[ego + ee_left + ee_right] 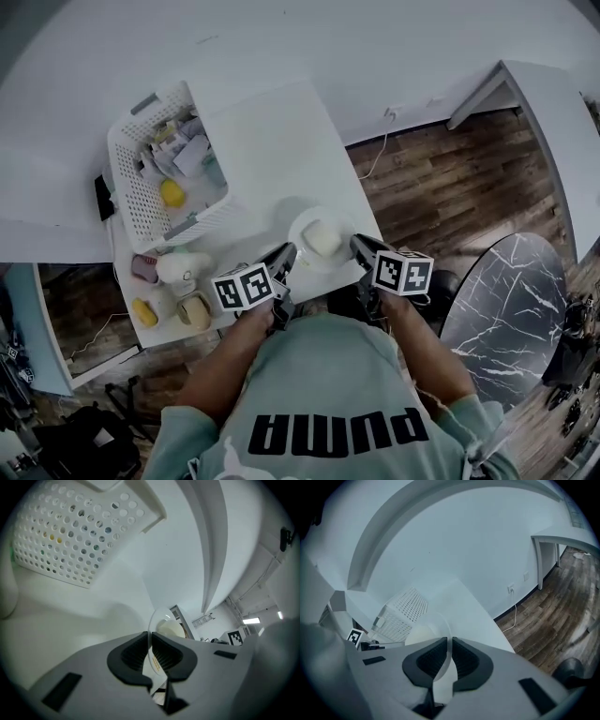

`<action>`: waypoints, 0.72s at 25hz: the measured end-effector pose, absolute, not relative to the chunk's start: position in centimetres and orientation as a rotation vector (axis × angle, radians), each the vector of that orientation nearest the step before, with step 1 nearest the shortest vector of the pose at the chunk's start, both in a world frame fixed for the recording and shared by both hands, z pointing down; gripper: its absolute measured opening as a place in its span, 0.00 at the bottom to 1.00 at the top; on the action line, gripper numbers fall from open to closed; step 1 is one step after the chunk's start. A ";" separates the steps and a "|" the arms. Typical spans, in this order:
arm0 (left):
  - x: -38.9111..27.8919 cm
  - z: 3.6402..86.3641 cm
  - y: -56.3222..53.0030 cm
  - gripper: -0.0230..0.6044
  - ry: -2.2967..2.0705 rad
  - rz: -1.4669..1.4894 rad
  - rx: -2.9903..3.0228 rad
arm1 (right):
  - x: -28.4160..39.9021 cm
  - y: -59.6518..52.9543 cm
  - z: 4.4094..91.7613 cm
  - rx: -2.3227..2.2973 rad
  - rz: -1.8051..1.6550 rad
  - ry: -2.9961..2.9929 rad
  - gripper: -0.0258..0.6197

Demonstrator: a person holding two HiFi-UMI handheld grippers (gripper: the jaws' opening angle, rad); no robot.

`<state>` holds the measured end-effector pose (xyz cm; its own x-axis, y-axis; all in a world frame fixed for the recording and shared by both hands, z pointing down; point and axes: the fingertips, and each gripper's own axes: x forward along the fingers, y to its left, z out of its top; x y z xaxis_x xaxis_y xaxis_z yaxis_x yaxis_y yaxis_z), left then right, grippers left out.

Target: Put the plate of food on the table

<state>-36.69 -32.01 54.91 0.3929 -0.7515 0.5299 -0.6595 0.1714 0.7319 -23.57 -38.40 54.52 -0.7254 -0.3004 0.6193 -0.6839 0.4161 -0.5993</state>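
A white plate (302,228) with a pale round bun (323,240) on it hangs just above the near edge of the white table (272,131). My left gripper (288,254) is shut on the plate's left rim, my right gripper (360,245) on its right rim. In the left gripper view the thin plate rim (151,620) runs edge-on between the black pads (133,654), with the bun (171,629) beyond. In the right gripper view the rim (446,632) likewise sits clamped between the pads (464,660), the bun (422,633) to its left.
A white perforated basket (131,187) of small items stands on the table's left half. A pink cup (144,268), a white object (183,269) and a yellow object (143,311) lie at the near left. A round marble table (511,300) stands on the wooden floor (441,178) to the right.
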 end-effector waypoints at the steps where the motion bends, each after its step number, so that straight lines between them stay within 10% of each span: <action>1: -36.7 54.7 -31.6 0.09 -1.304 -0.101 1.540 | -23.5 -37.9 54.2 0.855 1.239 -2.261 0.10; 18: -33.4 53.0 -27.4 0.09 -1.094 -0.125 1.680 | -19.4 -31.3 50.5 1.176 1.205 -2.240 0.10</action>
